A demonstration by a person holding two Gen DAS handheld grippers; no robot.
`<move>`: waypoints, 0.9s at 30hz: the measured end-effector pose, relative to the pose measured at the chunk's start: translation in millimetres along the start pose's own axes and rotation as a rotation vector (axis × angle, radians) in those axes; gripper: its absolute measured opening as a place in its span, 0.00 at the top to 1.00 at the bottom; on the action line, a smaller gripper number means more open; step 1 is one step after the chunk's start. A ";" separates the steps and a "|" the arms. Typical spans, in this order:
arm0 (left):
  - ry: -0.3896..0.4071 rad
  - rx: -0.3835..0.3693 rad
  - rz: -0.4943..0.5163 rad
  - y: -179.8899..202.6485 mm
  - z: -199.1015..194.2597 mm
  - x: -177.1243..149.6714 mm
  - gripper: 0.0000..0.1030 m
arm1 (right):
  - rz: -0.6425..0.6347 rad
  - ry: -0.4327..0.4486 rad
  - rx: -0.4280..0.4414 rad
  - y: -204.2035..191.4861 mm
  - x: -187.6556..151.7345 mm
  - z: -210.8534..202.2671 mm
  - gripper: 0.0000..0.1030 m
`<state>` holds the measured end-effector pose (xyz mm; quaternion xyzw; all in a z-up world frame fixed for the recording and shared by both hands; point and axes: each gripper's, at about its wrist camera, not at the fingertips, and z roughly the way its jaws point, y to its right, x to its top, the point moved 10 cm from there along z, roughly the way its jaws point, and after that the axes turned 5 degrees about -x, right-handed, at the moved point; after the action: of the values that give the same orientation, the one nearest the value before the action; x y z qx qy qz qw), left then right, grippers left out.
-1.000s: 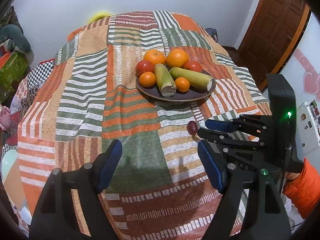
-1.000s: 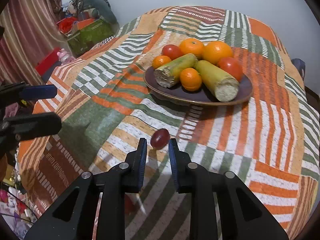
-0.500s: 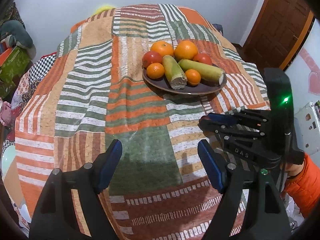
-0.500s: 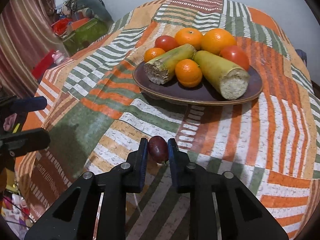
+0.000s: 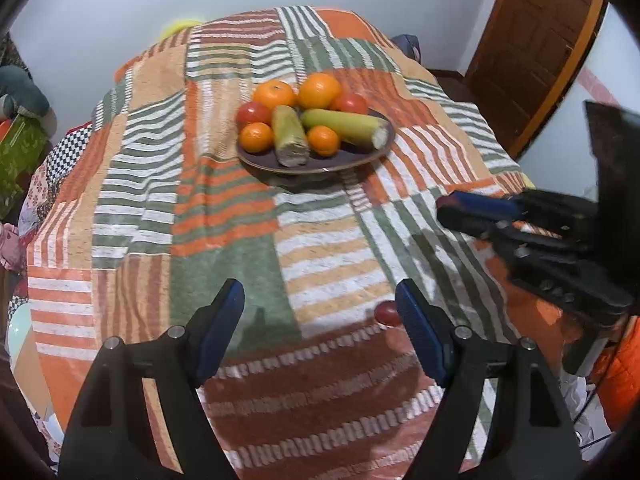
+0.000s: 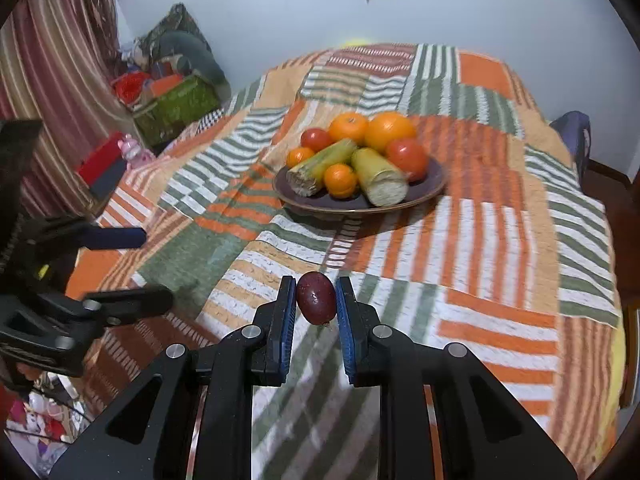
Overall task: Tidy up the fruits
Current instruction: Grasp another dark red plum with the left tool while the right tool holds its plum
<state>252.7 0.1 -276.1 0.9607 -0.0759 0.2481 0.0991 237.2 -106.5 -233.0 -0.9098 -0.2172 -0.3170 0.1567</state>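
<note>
Patchwork striped tablecloth [image 6: 500, 240] covers table. Brown wooden door [image 5: 532, 44] at right of left-wrist view. Striped curtain [image 6: 44, 92] and green box [image 6: 176, 108] beside wall, pale wall [image 6: 256, 12] behind

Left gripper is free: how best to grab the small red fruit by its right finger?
Likely from above, pads across the middle of the small red fruit: it is round and lies low on the cloth. Shift the open left gripper right to straddle it.

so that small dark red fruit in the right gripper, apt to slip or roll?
The dark red fruit looks smooth and egg-shaped, so it may pivot or slip between the right gripper's flat pads. Set down on the plate, it would probably roll until it meets other fruit.
</note>
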 end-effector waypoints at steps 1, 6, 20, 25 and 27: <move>-0.009 -0.006 0.002 4.1 2.0 -1.9 0.24 | 0.003 0.007 0.001 1.0 -1.0 -3.9 0.82; -0.089 -0.037 -0.014 19.7 22.4 -14.7 0.24 | 0.034 0.032 0.005 12.7 -8.6 -22.9 0.82; -0.184 -0.021 0.068 49.7 58.9 -37.6 0.51 | 0.094 0.004 0.008 42.5 -36.9 -28.3 0.82; -0.196 -0.006 0.080 49.5 69.2 -37.1 0.67 | 0.095 -0.004 0.006 44.3 -40.4 -26.0 0.82; -0.200 -0.010 0.083 49.5 70.8 -37.0 0.72 | 0.092 -0.004 0.006 43.5 -40.0 -26.1 0.82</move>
<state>243.7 -60.4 -347.4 0.9761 -0.1265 0.1546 0.0854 217.3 -166.6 -245.7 -0.9191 -0.1761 -0.3069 0.1733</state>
